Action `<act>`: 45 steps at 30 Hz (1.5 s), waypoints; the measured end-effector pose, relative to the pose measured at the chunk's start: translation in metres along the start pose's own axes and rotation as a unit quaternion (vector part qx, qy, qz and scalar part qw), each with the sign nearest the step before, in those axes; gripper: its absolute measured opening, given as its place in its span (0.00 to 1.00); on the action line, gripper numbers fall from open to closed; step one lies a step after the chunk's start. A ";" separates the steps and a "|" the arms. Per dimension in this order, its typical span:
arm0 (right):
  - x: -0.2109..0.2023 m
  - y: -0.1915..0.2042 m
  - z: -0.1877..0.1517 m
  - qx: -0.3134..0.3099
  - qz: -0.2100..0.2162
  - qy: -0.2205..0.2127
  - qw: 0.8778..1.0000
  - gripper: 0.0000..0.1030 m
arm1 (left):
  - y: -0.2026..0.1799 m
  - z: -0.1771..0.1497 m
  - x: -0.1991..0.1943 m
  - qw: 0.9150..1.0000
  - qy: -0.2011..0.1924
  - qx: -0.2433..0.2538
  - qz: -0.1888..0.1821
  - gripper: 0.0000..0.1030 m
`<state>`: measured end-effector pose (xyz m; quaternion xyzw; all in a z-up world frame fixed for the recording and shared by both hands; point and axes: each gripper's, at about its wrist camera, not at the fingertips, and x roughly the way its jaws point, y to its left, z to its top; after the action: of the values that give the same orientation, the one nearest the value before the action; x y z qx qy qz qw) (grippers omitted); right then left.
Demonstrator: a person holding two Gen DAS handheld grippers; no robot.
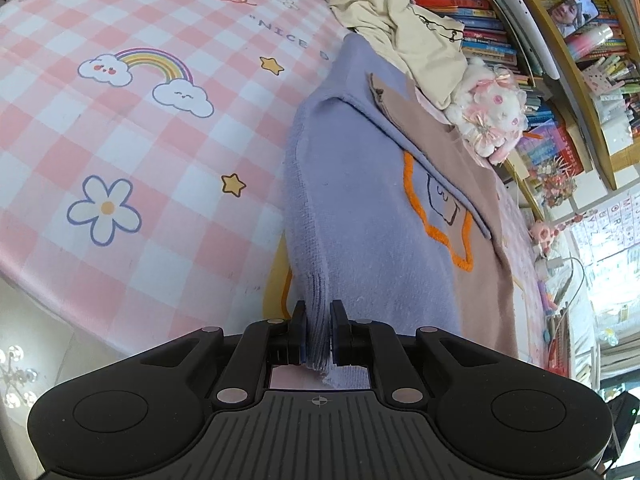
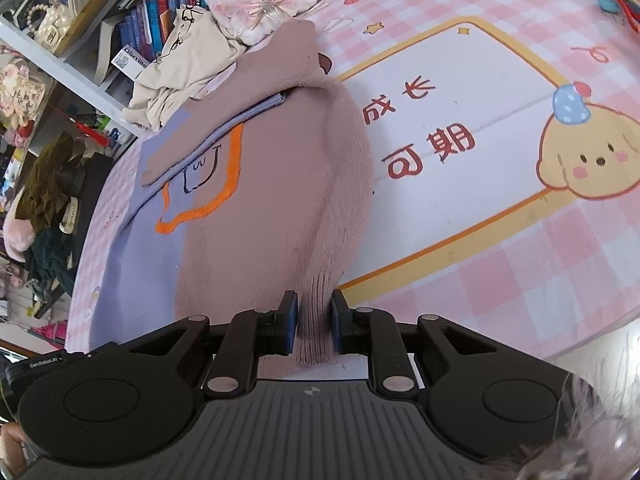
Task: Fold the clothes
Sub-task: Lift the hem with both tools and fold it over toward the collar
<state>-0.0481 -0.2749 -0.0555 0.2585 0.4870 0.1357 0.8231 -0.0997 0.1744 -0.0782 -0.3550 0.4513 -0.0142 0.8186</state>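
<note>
A knit sweater, lavender on one half (image 1: 360, 200) and dusty pink on the other (image 2: 272, 184), with an orange-outlined patch, lies on the pink checked table cover (image 1: 140, 128). Both sleeves are folded across its front. My left gripper (image 1: 319, 320) is shut on the lavender hem corner. My right gripper (image 2: 314, 320) is shut on the pink ribbed hem corner (image 2: 316, 320). Both corners are lifted slightly off the table at the near edge.
A crumpled cream garment (image 1: 400, 20) and a white plush toy (image 1: 488, 116) sit beyond the sweater's collar. Bookshelves (image 1: 480, 20) stand behind them. The table cover (image 2: 500, 160) extends to the right of the sweater, its front edge close below my grippers.
</note>
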 end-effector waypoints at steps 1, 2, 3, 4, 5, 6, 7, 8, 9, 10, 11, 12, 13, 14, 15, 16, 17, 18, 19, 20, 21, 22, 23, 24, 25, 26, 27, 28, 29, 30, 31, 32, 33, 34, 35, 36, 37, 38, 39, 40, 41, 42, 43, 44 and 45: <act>0.000 -0.002 0.000 0.005 0.003 0.000 1.000 0.17 | 0.000 0.000 0.000 1.000 0.000 -0.001 -0.001 0.10; -0.001 -0.003 -0.001 0.010 0.007 0.000 1.000 0.17 | 0.001 -0.001 0.000 1.000 0.001 -0.003 -0.002 0.10; -0.001 -0.004 -0.001 0.013 0.009 0.000 1.000 0.16 | 0.001 -0.001 0.000 1.000 0.001 -0.004 -0.003 0.08; 0.000 -0.004 0.000 0.013 0.011 0.001 1.000 0.14 | 0.001 -0.002 0.000 1.000 0.002 -0.005 -0.004 0.07; 0.001 -0.004 0.001 0.009 0.008 0.004 1.000 0.10 | 0.001 -0.002 0.000 1.000 0.002 -0.003 -0.004 0.05; 0.001 -0.005 0.003 0.007 0.009 0.005 1.000 0.10 | 0.000 -0.002 0.000 1.000 0.003 0.004 -0.003 0.05; 0.002 -0.006 0.005 0.009 0.011 0.004 1.000 0.10 | 0.000 -0.001 0.001 1.000 0.004 0.009 -0.005 0.05; 0.001 -0.007 0.006 0.011 0.008 0.002 1.000 0.09 | 0.000 0.000 0.001 1.000 0.004 0.009 -0.005 0.04; 0.000 -0.008 0.007 0.012 0.005 0.001 1.000 0.09 | 0.001 0.000 0.000 1.000 0.001 0.006 -0.005 0.04; -0.001 -0.009 0.008 0.012 0.003 0.000 1.000 0.09 | 0.001 -0.001 -0.002 1.000 -0.003 0.004 -0.005 0.04; -0.005 -0.009 0.008 0.012 0.009 -0.002 1.000 0.09 | 0.001 -0.002 -0.005 1.000 -0.007 -0.001 -0.007 0.04; -0.009 -0.010 0.007 0.014 0.015 -0.004 1.000 0.09 | 0.001 -0.004 -0.008 1.000 -0.011 -0.005 -0.011 0.04; -0.014 -0.011 0.006 0.015 0.022 -0.005 1.000 0.09 | 0.000 -0.007 -0.011 1.000 -0.014 -0.008 -0.015 0.04; -0.019 -0.011 0.004 0.014 0.027 -0.006 1.000 0.09 | -0.001 -0.010 -0.015 1.000 -0.015 -0.009 -0.018 0.04; -0.024 -0.011 0.002 0.012 0.031 -0.006 0.999 0.09 | -0.001 -0.013 -0.019 1.000 -0.015 -0.011 -0.020 0.04; -0.028 -0.011 0.001 0.012 0.034 -0.006 0.999 0.09 | -0.001 -0.017 -0.023 0.999 -0.015 -0.014 -0.024 0.04; -0.033 -0.012 -0.002 0.014 0.039 -0.005 0.999 0.09 | -0.001 -0.020 -0.027 0.999 -0.015 -0.018 -0.028 0.04; -0.039 -0.013 -0.004 0.016 0.045 -0.004 0.999 0.09 | -0.002 -0.024 -0.031 0.999 -0.015 -0.023 -0.033 0.04; -0.045 -0.015 -0.007 0.020 0.052 -0.005 0.998 0.09 | -0.002 -0.029 -0.036 0.999 -0.017 -0.028 -0.037 0.04; -0.051 -0.017 -0.010 0.025 0.058 -0.005 0.998 0.09 | -0.002 -0.033 -0.039 0.999 -0.017 -0.032 -0.040 0.04; -0.057 -0.019 -0.013 0.030 0.065 -0.005 0.997 0.09 | -0.001 -0.038 -0.043 0.998 -0.017 -0.036 -0.043 0.04; -0.062 -0.021 -0.015 0.034 0.071 -0.005 0.997 0.09 | -0.001 -0.042 -0.047 0.998 -0.017 -0.040 -0.046 0.04; -0.068 -0.023 -0.018 0.035 0.075 -0.003 0.997 0.09 | -0.001 -0.047 -0.051 0.998 -0.018 -0.045 -0.049 0.04; -0.074 -0.025 -0.021 0.036 0.079 -0.001 0.996 0.09 | 0.000 -0.051 -0.054 0.997 -0.018 -0.049 -0.052 0.04; -0.079 -0.027 -0.025 0.036 0.080 0.003 0.996 0.09 | 0.000 -0.056 -0.058 0.997 -0.018 -0.053 -0.055 0.04; -0.083 -0.029 -0.028 0.035 0.082 0.009 0.996 0.09 | 0.000 -0.060 -0.062 0.997 -0.018 -0.057 -0.058 0.04; -0.087 -0.031 -0.031 0.034 0.083 0.015 0.996 0.09 | 0.001 -0.065 -0.066 0.996 -0.019 -0.062 -0.060 0.04; -0.090 -0.034 -0.035 0.033 0.084 0.020 0.996 0.09 | 0.001 -0.069 -0.070 0.996 -0.019 -0.066 -0.063 0.04; -0.094 -0.036 -0.038 0.032 0.086 0.026 0.995 0.09 | 0.001 -0.074 -0.073 0.995 -0.019 -0.070 -0.066 0.04; -0.097 -0.038 -0.042 0.032 0.088 0.032 0.995 0.09 | 0.002 -0.078 -0.077 0.995 -0.019 -0.074 -0.069 0.04; -0.100 -0.039 -0.044 0.033 0.090 0.038 0.995 0.09 | 0.002 -0.083 -0.080 0.994 -0.019 -0.079 -0.072 0.04; -0.104 -0.040 -0.045 0.035 0.097 0.039 0.994 0.09 | 0.002 -0.086 -0.083 0.993 -0.021 -0.084 -0.076 0.04; -0.108 -0.040 -0.045 0.038 0.104 0.038 0.993 0.09 | 0.002 -0.088 -0.086 0.992 -0.024 -0.091 -0.082 0.04; -0.112 -0.040 -0.045 0.041 0.112 0.038 0.992 0.09 | 0.001 -0.089 -0.090 0.991 -0.029 -0.097 -0.091 0.04; -0.118 -0.039 -0.041 0.046 0.124 0.029 0.991 0.09 | 0.000 -0.087 -0.093 0.989 -0.038 -0.102 -0.105 0.04; -0.123 -0.038 -0.035 0.053 0.140 0.015 0.989 0.09 | -0.003 -0.083 -0.097 0.986 -0.049 -0.106 -0.120 0.04; -0.128 -0.037 -0.027 0.061 0.156 -0.001 0.986 0.09 | -0.007 -0.077 -0.099 0.983 -0.060 -0.108 -0.135 0.04; -0.133 -0.036 -0.020 0.069 0.173 -0.016 0.982 0.09 | -0.011 -0.070 -0.101 0.980 -0.071 -0.109 -0.149 0.04; -0.136 -0.033 -0.011 0.074 0.187 -0.031 0.979 0.09 | -0.017 -0.061 -0.102 0.977 -0.082 -0.108 -0.162 0.04; -0.137 -0.030 -0.003 0.077 0.196 -0.043 0.977 0.09 | -0.023 -0.051 -0.102 0.974 -0.093 -0.107 -0.174 0.04; -0.137 -0.026 0.006 0.079 0.204 -0.054 0.974 0.09 | -0.029 -0.040 -0.101 0.971 -0.103 -0.109 -0.186 0.04; -0.137 -0.022 0.016 0.081 0.212 -0.066 0.972 0.09 | -0.036 -0.028 -0.100 0.967 -0.113 -0.110 -0.198 0.04; -0.136 -0.018 0.025 0.083 0.216 -0.075 0.970 0.09 | -0.041 -0.017 -0.097 0.964 -0.122 -0.111 -0.208 0.04; -0.135 -0.015 0.034 0.087 0.220 -0.084 0.968 0.09 | -0.047 -0.006 -0.094 0.962 -0.128 -0.111 -0.214 0.04; -0.131 -0.012 0.043 0.090 0.222 -0.091 0.967 0.09 | -0.052 0.004 -0.091 0.960 -0.135 -0.111 -0.220 0.04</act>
<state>-0.0749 -0.3600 0.0511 0.4448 0.3507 0.2466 0.7863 -0.1349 0.1689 0.0207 -0.5327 0.2460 -0.0962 0.8040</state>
